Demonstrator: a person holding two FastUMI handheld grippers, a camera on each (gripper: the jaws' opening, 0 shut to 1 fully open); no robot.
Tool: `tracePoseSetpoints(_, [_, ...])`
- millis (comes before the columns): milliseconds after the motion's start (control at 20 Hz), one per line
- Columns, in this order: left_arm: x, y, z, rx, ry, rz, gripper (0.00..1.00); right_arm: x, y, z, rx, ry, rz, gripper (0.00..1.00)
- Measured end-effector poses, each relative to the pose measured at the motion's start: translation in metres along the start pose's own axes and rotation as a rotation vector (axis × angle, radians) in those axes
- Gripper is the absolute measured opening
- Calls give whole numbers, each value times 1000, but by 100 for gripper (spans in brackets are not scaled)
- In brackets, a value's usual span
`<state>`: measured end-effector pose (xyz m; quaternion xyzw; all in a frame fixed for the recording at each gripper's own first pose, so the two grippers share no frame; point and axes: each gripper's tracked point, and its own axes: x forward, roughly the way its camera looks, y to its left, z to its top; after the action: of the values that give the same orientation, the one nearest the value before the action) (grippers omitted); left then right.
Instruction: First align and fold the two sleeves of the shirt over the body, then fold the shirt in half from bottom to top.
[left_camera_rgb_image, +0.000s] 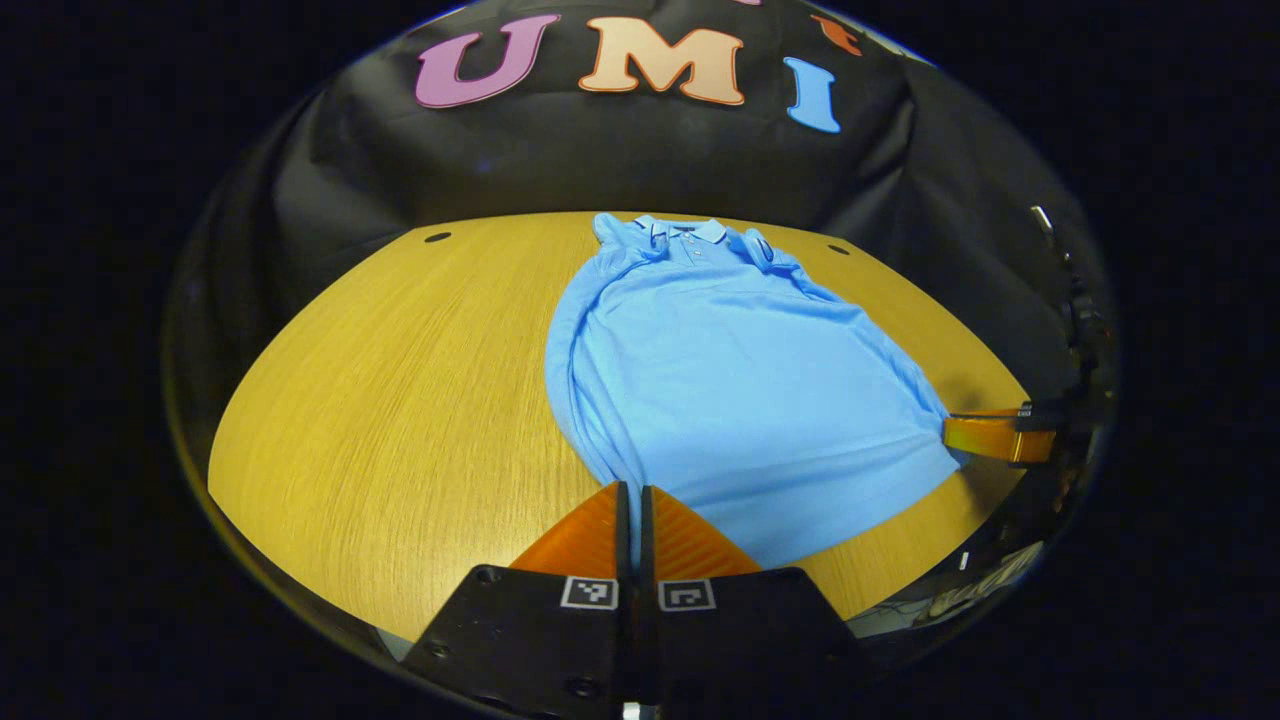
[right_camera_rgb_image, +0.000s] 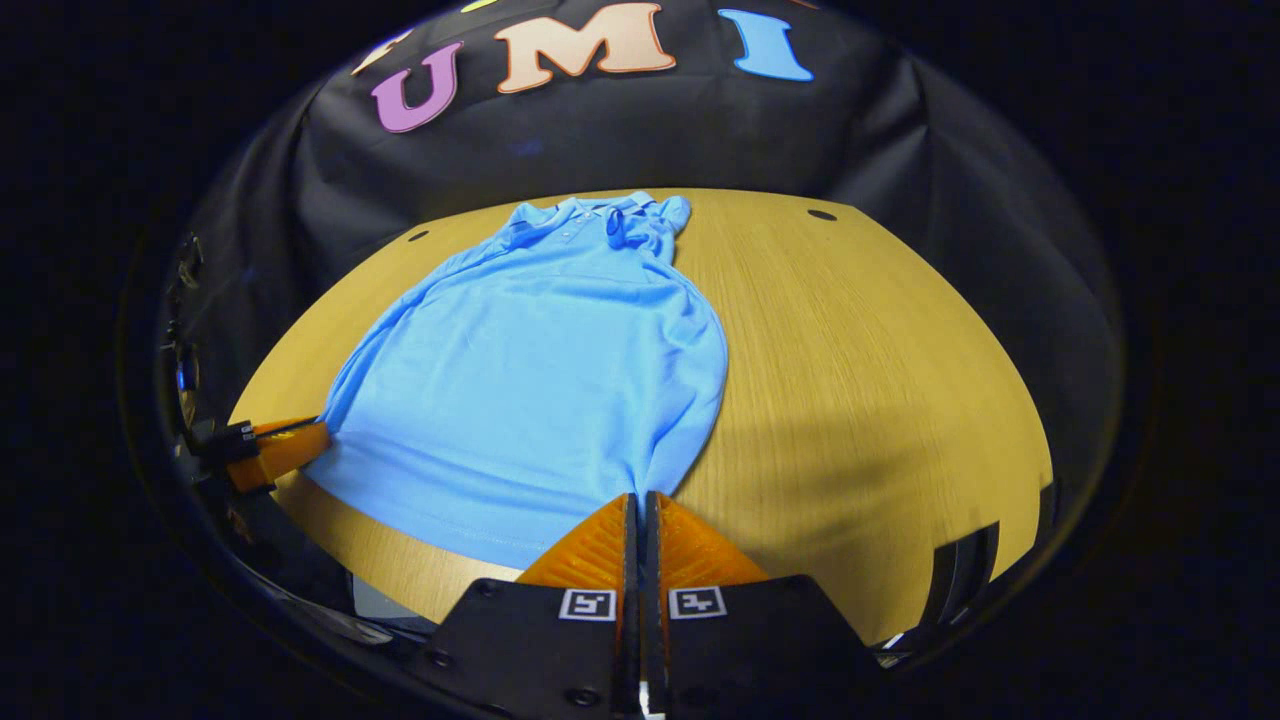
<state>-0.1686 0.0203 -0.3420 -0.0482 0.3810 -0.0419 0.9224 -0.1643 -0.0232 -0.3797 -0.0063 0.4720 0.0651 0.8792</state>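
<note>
Pinching the blue polo shirt (left_camera_rgb_image: 730, 400) at its bottom hem corners, my left claw (left_camera_rgb_image: 635, 495) and right claw (right_camera_rgb_image: 637, 503) are both clamped on the fabric; it lies flat on the wooden desk (left_camera_rgb_image: 400, 380), sleeves folded in.

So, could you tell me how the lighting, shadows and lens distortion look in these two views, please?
Left gripper view: fisheye bends the table edge into an arc; the shirt is evenly lit and sharp. Right gripper view: same bowing, with a soft shadow on the table beside the shirt's hem corner, and no glare.
</note>
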Motion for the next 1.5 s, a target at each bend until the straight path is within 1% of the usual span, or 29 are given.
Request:
tracePoseSetpoints(100, [0,-1,0,-49,36,-10,0,0,3,0,12,7,-1,2])
tracePoseSetpoints(200, [-1,-1,0,-94,91,-16,0,0,4,0,38,22,1,3])
tracePoseSetpoints(250, [-1,1,5,-104,98,-13,0,-2,5,7,51,15,4,3])
tracePoseSetpoints(300, [-3,3,14,-112,93,-15,0,-4,6,15,63,0,10,3])
tracePoseSetpoints(350, [-4,1,23,-118,82,-27,0,-6,8,26,71,-20,15,0])
tracePoseSetpoints(400, [-5,1,34,-120,61,-35,0,-9,10,35,71,-35,19,3])
tracePoseSetpoints(450, [-5,-2,42,-120,59,-55,0,-11,12,47,67,-58,22,2])
tracePoseSetpoints(500, [-5,-3,52,-123,46,-62,0,-12,14,59,59,-81,27,0])
tracePoseSetpoints(550, [-5,-1,62,-129,35,-65,0,-13,15,70,51,-97,30,3])
tracePoseSetpoints(700, [-1,-2,96,-161,0,-82,0,-14,21,110,43,-156,36,3])
tracePoseSetpoints(750, [2,0,109,-158,-11,-83,0,-14,21,123,49,-175,37,0])
tracePoseSetpoints(850, [6,4,132,-134,-39,-83,0,-12,21,146,60,-209,33,0])
tracePoseSetpoints(900, [10,6,144,-120,-48,-82,0,-10,22,159,70,-227,33,3])
tracePoseSetpoints(1250, [42,13,222,-53,-123,-100,0,9,16,237,131,-318,16,2])
tracePoseSetpoints(1500, [74,19,272,-13,-162,-111,0,33,17,289,127,-370,5,2])
